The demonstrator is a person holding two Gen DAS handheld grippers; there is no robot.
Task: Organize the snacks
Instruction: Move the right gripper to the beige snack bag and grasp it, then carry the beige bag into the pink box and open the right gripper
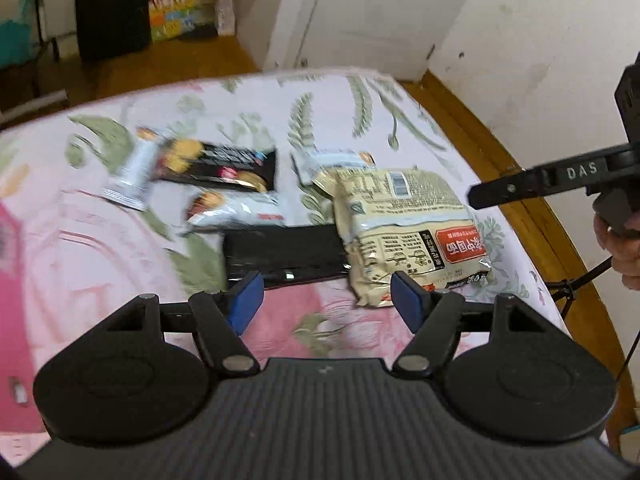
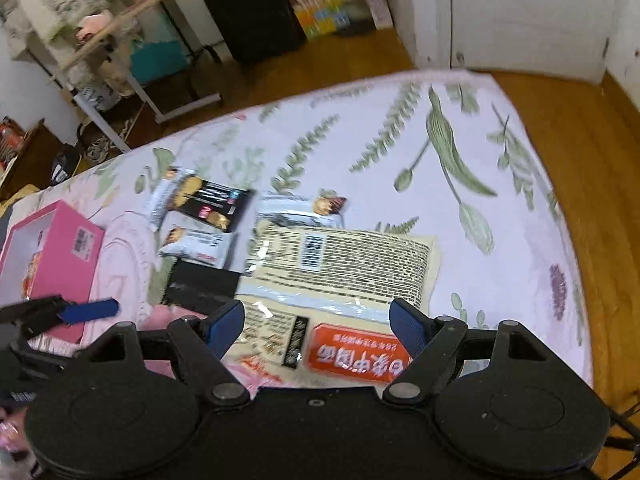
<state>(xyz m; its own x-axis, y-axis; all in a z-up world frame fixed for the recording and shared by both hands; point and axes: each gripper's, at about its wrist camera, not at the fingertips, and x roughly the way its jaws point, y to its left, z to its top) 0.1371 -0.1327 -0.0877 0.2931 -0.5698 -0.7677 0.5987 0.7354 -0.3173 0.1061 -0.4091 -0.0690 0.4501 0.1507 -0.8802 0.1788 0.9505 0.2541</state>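
Beige noodle packet (image 2: 340, 264) lies near the middle of the bed (image 2: 460, 128), overlapping a black packet (image 1: 284, 252), smaller snack packets (image 1: 216, 168) just beyond. Left hand-held gripper (image 1: 326, 300) and right hand-held gripper (image 2: 318, 320) hover over them, jaws apart, gripping nothing.

We see the black packet (image 1: 280, 254) partly covered by the beige noodle packet (image 1: 404, 236). The pink box (image 2: 52, 264) is cut off at the left edge, and motion blur keeps us from reading the small silver snack packets' (image 1: 236, 212) print.
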